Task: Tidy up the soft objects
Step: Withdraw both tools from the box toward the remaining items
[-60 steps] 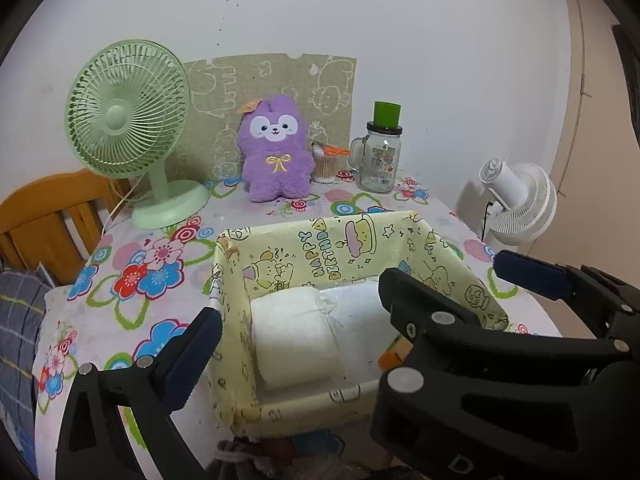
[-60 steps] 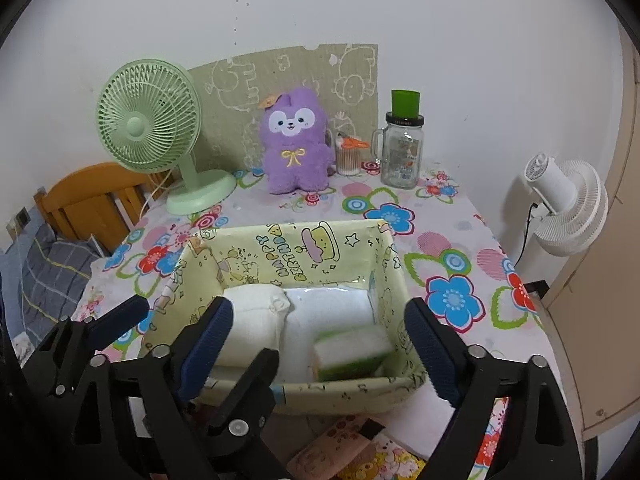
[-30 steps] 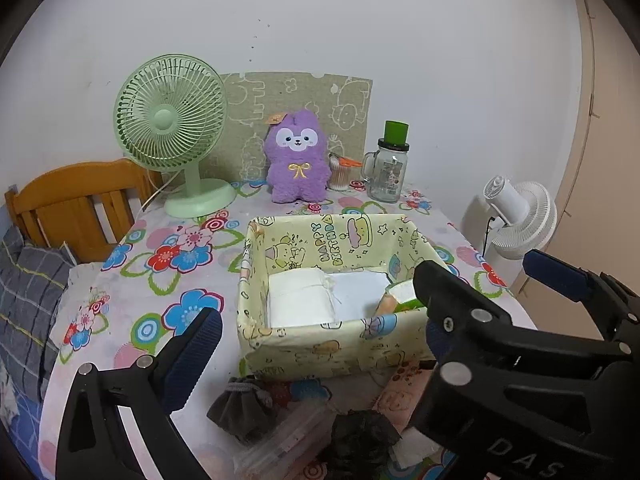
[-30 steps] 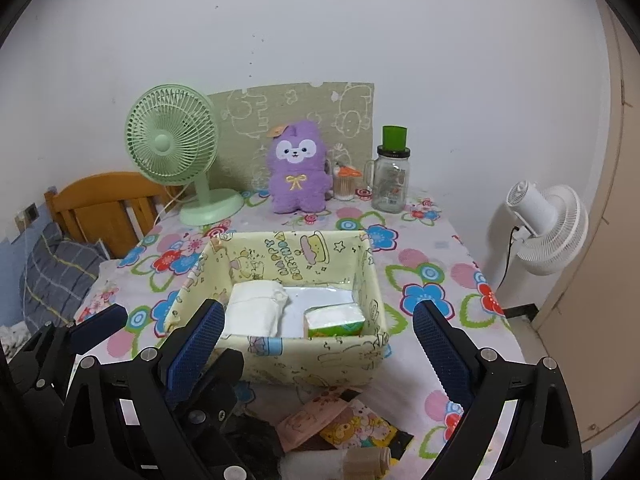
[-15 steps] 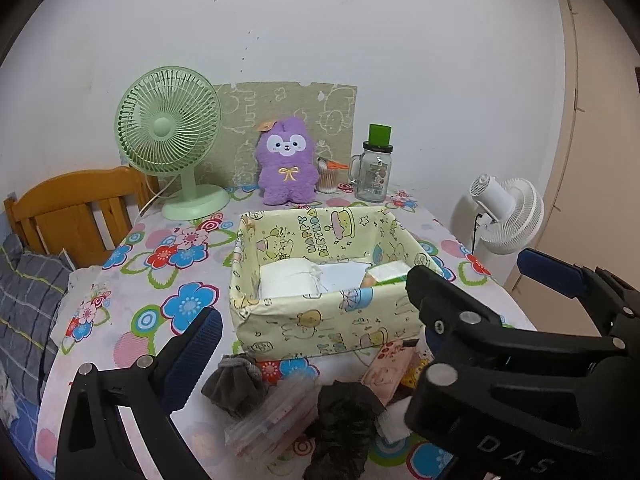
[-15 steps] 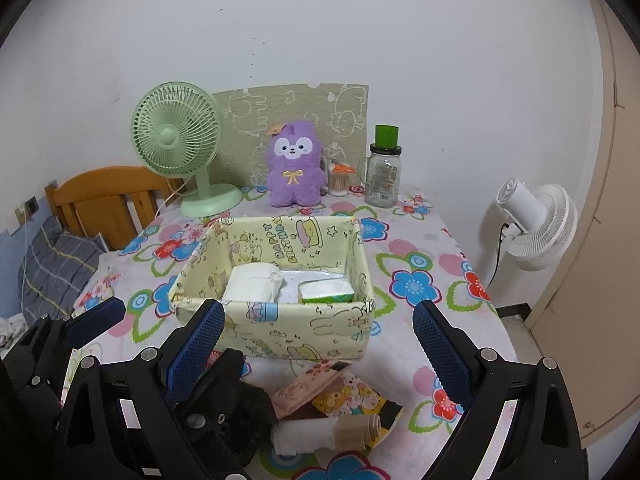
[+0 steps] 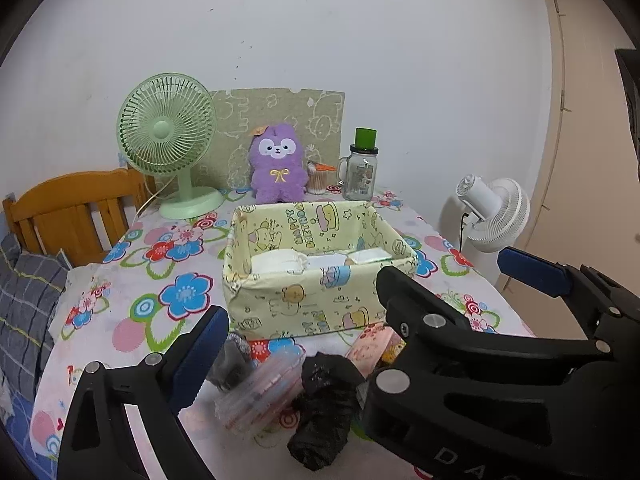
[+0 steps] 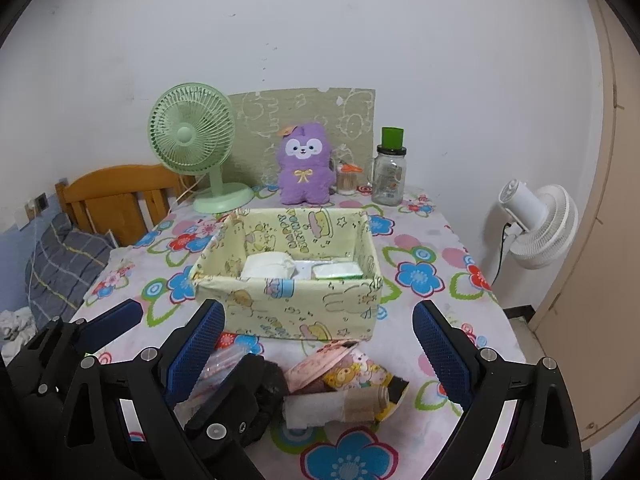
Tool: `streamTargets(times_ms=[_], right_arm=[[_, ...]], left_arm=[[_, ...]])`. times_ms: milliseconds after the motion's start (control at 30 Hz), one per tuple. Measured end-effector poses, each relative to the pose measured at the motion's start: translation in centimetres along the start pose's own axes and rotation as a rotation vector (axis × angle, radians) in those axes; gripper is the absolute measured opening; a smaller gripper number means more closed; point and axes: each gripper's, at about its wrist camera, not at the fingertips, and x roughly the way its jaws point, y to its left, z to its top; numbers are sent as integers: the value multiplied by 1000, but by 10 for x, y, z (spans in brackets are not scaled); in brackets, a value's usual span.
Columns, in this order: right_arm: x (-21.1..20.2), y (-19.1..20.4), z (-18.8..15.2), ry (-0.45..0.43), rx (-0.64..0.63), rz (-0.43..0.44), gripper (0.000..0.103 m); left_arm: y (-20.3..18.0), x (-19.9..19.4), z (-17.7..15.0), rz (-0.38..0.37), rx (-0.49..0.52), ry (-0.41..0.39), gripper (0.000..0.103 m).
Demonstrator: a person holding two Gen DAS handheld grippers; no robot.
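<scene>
A yellow cartoon-print fabric box stands mid-table. It holds a folded white cloth and a green-edged white pack. In front of it lie a grey bundle, a clear plastic packet, a black bundle, pink and yellow packets and a rolled white-and-tan cloth. My left gripper is open and empty above these. My right gripper is open and empty, just right of the left one.
At the back stand a green desk fan, a purple plush toy, a toothpick jar and a glass jar with green lid. A wooden headboard is left. A white fan stands right of the table.
Both grippers have pulled back and lowered from over the box toward the table's near edge. The loose items in front of the box have come into view. Both stayed open.
</scene>
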Motion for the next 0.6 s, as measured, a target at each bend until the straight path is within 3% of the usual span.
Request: streamTargets(times_ms=[600], right_arm=[[9,-6,-35,35,5,10,96]], left_arm=[[-4,10,-33,-15,0,44,93]])
